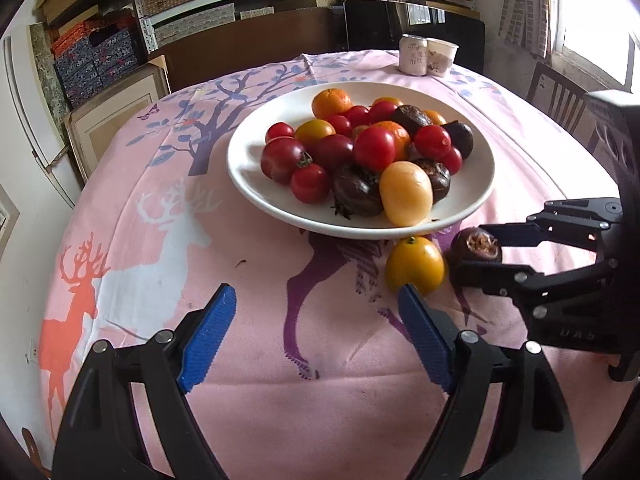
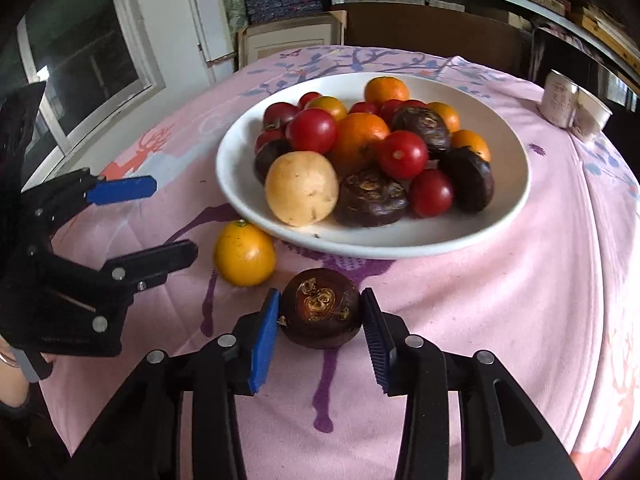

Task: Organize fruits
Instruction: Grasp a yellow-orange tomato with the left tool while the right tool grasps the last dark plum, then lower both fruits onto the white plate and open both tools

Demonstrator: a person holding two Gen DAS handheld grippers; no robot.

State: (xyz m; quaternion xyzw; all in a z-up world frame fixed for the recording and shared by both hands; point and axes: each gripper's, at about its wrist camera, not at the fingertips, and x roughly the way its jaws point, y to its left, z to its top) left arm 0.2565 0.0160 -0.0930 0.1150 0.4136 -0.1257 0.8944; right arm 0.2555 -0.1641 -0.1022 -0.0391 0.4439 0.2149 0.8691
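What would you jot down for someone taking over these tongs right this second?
Right tongs: jaws either side of the dark brown fruit on the tablecloth, left pad touching, right pad just about; not lifted.
Left tongs: open, empty, right pad close to the yellow fruit.
Both loose fruits lie just outside the white plate.
Done: the plate is piled with tomatoes, oranges and more.
Left: grip and move these two.
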